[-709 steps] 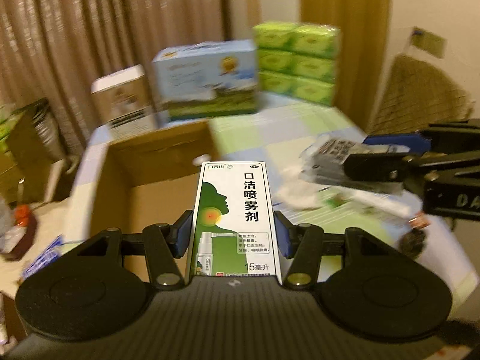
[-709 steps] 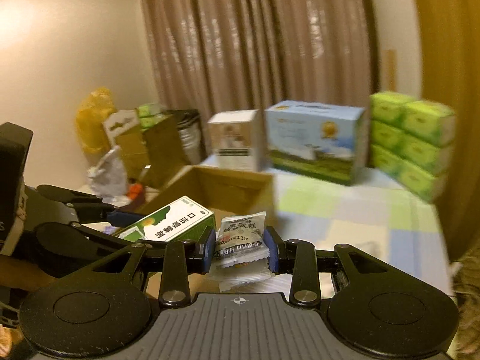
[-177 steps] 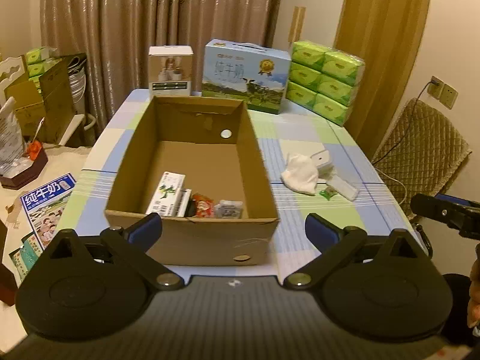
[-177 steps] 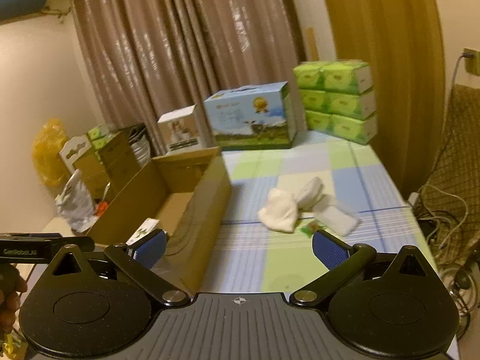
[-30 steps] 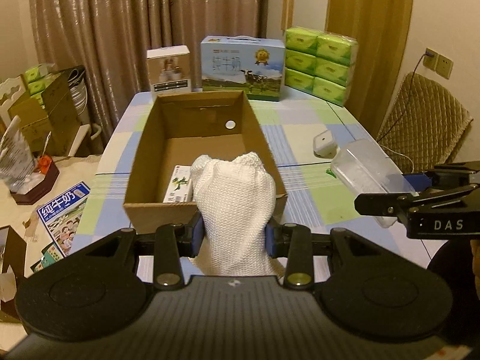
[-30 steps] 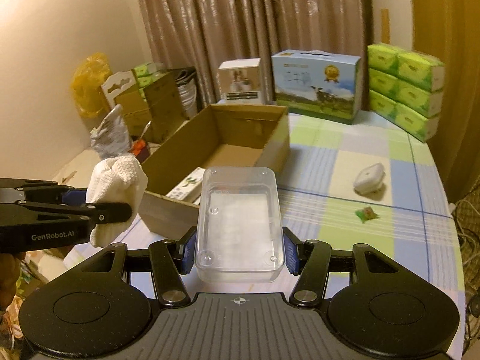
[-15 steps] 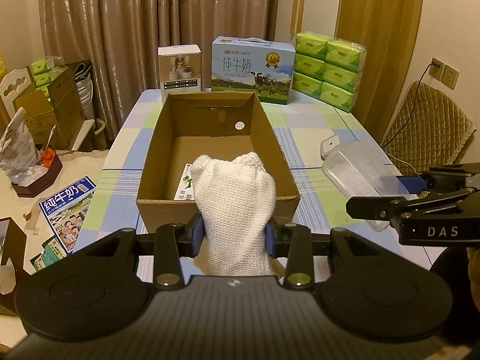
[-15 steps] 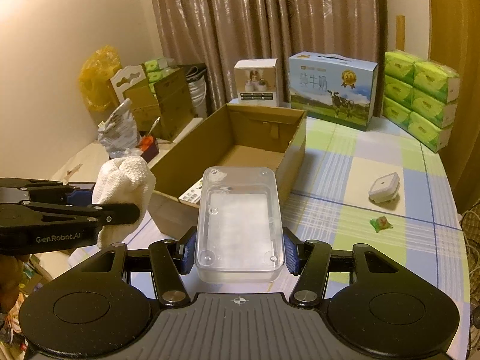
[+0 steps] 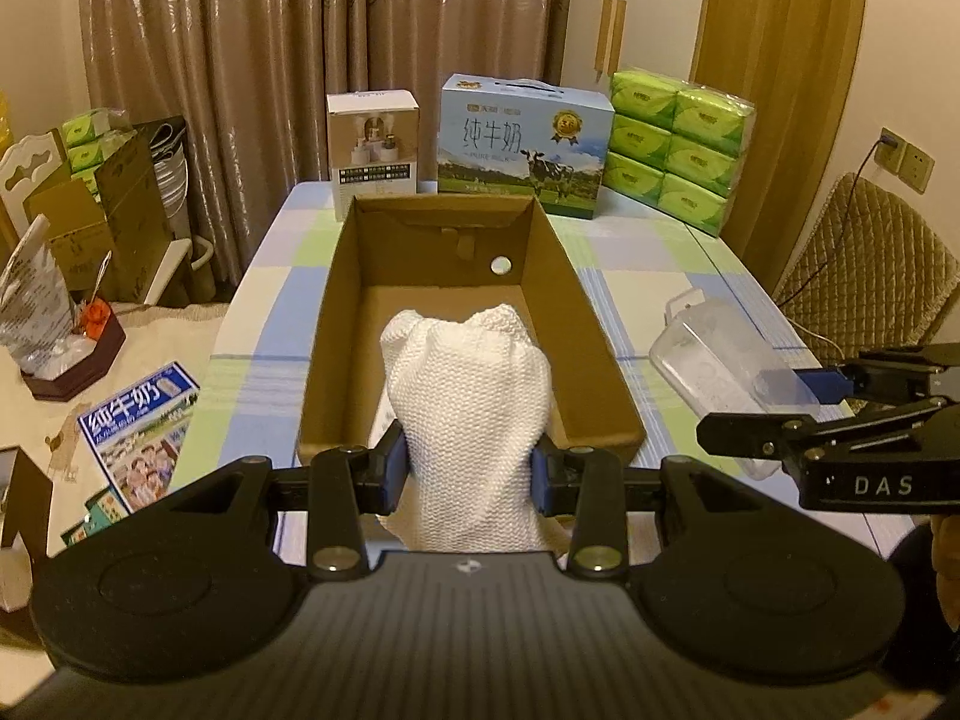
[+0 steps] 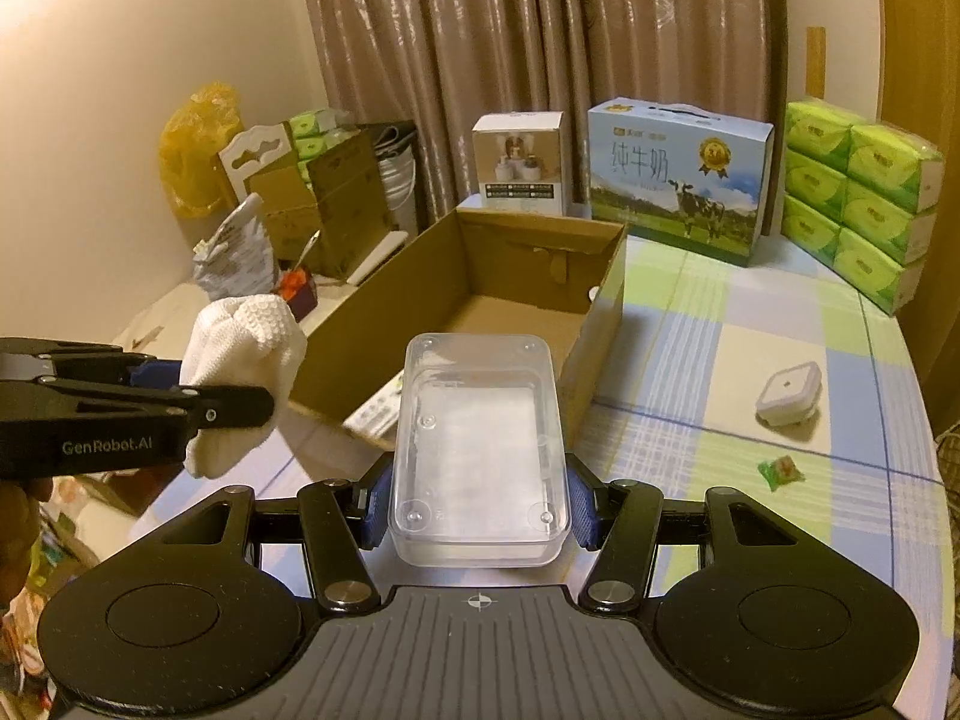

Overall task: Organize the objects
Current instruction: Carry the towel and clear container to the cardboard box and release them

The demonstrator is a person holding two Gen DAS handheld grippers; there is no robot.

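Left tool (image 9: 468,471) is pinching the white cloth (image 9: 468,390), right tool (image 10: 478,501) clamping the clear container (image 10: 478,438); slick plastic may be slipping before reaching the cardboard box (image 9: 591,324) ahead.

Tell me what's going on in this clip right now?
A person is tidying table items into an open cardboard box. The left tongs are shut on a white knitted cloth, held near the box's front edge. The right tongs grip a clear plastic container. A small white case and a green candy remain on the checked tablecloth.
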